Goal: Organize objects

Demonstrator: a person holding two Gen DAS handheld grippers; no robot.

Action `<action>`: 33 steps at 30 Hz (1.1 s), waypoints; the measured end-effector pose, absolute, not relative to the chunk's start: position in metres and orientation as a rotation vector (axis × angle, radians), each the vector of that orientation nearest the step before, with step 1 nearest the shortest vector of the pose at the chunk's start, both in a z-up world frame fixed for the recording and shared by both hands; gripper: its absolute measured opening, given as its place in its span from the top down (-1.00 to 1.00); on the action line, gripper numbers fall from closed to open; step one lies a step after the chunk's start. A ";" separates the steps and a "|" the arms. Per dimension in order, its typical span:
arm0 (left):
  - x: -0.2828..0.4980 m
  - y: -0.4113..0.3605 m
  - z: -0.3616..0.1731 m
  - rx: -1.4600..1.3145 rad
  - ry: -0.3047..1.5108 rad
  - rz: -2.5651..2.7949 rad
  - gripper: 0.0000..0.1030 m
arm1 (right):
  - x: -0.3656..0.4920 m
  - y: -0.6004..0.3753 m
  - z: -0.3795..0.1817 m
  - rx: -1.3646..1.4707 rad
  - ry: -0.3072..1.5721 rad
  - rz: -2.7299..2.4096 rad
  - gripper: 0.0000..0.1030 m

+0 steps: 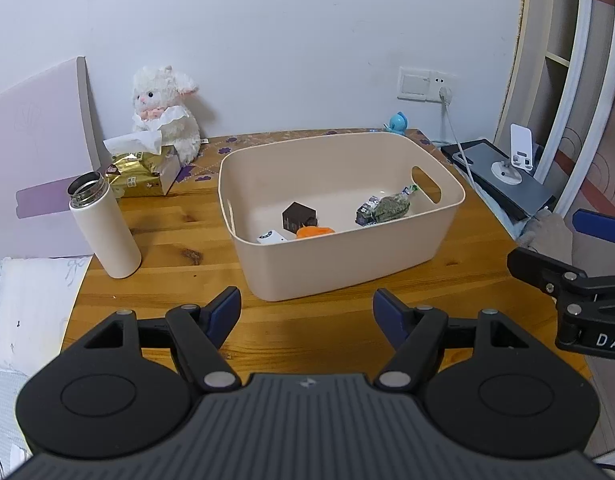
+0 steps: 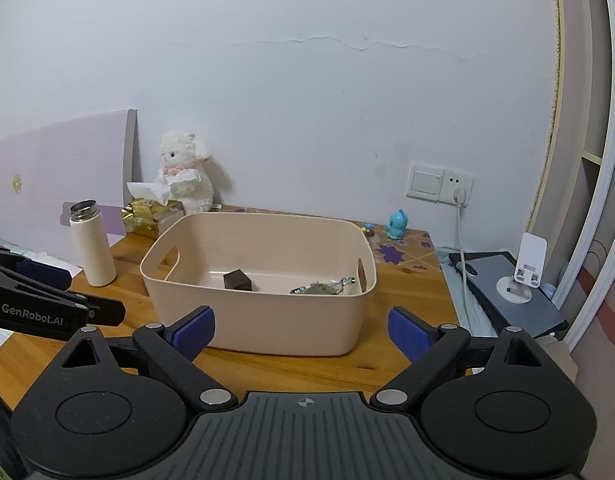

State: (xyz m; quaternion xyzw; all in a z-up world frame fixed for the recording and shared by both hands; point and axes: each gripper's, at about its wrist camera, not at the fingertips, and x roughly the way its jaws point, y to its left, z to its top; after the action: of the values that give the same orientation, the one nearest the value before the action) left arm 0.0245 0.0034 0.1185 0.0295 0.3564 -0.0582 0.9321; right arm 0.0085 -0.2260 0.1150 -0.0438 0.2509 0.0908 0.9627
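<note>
A beige plastic bin (image 1: 347, 264) (image 2: 267, 320) stands in the middle of the wooden table (image 1: 167, 248). Inside lie a dark brown box (image 1: 297, 216) (image 2: 237, 280), an orange item (image 1: 313, 232), a small white item (image 1: 271, 237) and a green snack packet (image 1: 387, 208) (image 2: 323, 289). My left gripper (image 1: 306, 312) hovers open in front of the bin, holding nothing. My right gripper (image 2: 301, 330) is open too, just before the bin's near wall, and its fingers (image 1: 539, 268) show at the right edge of the left wrist view.
A white flask (image 1: 103, 228) (image 2: 90, 246) without a lid stands left of the bin. Behind it are a gold tissue pack (image 1: 143, 172) and a white plush lamb (image 1: 167, 108). A blue figurine (image 2: 397, 225) sits at the back right. A phone stand (image 2: 523, 276) rests on a dark device, right.
</note>
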 end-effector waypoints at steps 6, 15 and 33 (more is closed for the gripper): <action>0.018 0.005 0.118 0.056 0.729 -0.127 -0.44 | 0.001 -0.227 0.114 -0.086 0.508 0.183 -0.86; 0.012 0.009 0.115 0.056 0.729 -0.155 -0.44 | -0.006 -0.232 0.110 -0.078 0.512 0.178 -0.89; 0.012 0.014 0.109 0.071 0.736 -0.165 -0.51 | -0.002 -0.239 0.099 -0.057 0.544 0.171 -0.92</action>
State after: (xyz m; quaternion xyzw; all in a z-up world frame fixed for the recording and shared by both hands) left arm 0.0121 0.0145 0.1085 0.0347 0.3594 -0.0805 0.9290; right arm -0.0018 -0.2390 0.0989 -0.0280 0.2681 0.0845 0.9593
